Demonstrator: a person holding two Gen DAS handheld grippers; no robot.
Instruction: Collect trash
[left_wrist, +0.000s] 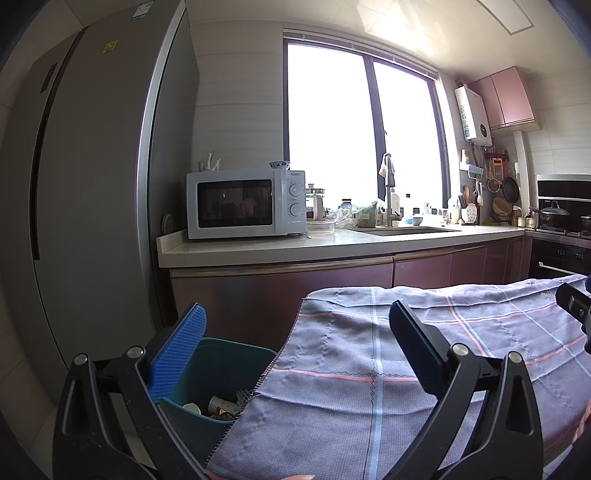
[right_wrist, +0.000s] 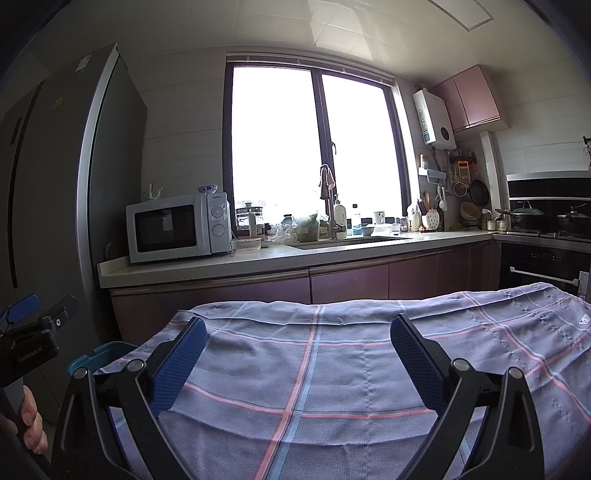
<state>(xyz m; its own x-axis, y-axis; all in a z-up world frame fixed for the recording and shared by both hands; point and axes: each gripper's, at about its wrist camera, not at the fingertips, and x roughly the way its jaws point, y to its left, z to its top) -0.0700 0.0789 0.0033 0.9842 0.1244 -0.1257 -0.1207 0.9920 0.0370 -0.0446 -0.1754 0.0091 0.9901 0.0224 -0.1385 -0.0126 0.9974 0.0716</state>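
Left gripper (left_wrist: 297, 354) and right gripper (right_wrist: 297, 363): jaws spread, empty. Bin (left_wrist: 221, 373) holds trash, touches cloth (right_wrist: 332, 369) edge. Risk: finger snags cloth, drags it into bin.

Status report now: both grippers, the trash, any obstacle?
Left gripper open, empty. Right gripper open, empty. Trash in teal bin beside checked cloth; none seen on cloth. Nothing in the way.

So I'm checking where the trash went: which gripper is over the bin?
The left gripper: its blue-padded finger hangs over the teal bin of cups. The right gripper is over the plaid cloth.
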